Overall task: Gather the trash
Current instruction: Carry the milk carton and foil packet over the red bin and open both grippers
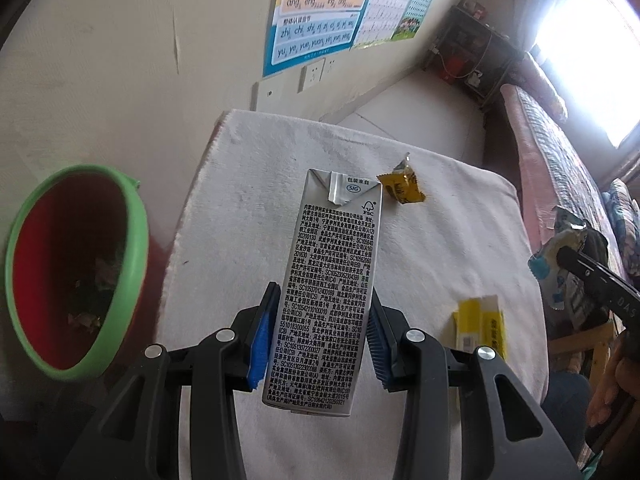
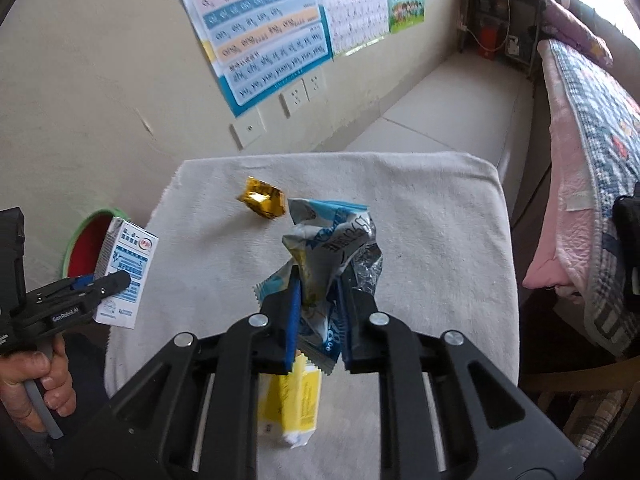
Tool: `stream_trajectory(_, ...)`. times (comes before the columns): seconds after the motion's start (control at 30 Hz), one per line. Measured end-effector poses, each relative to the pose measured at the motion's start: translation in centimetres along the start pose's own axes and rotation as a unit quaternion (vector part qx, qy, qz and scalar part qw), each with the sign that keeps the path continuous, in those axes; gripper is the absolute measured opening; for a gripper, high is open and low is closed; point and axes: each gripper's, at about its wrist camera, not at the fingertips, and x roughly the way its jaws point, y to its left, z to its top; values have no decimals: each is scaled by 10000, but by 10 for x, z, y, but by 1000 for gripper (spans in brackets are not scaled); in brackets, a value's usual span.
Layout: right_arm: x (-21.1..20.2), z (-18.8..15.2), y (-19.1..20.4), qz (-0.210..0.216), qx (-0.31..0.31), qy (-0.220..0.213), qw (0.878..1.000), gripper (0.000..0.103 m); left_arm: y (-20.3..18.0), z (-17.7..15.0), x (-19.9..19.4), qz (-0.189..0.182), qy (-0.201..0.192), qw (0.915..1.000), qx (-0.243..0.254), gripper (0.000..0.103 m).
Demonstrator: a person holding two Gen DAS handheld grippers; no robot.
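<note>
My left gripper point(image 1: 324, 300) is shut on a silver milk carton point(image 1: 332, 280) and holds it above the white cloth-covered table point(image 1: 240, 220). The carton also shows in the right wrist view point(image 2: 126, 276), near the bin. My right gripper point(image 2: 318, 284) is shut on a crumpled blue and white wrapper point(image 2: 332, 240) above the table; this wrapper shows at the right edge of the left view point(image 1: 560, 256). A gold candy wrapper point(image 1: 402, 188) point(image 2: 264, 200) lies on the far part of the table. A yellow packet point(image 1: 480, 328) point(image 2: 298, 404) lies near the front edge.
A red bin with a green rim point(image 1: 76, 268) point(image 2: 86, 240) stands on the floor left of the table, with scraps inside. A bed with a quilt point(image 2: 588, 152) runs along the right. Posters and sockets are on the wall behind.
</note>
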Motion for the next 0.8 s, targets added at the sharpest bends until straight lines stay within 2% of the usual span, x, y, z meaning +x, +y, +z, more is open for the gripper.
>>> stream_trajectory(0.43, -42, 12, 72, 249, -488, -474, 9974, 17, 34, 3, -67, 8, -571, 9983, -127, 39)
stream_trajectory(0.8, -34, 26, 162, 738, -1084, -491, 9902, 17, 106, 5, -104, 240, -813, 9944, -631, 39)
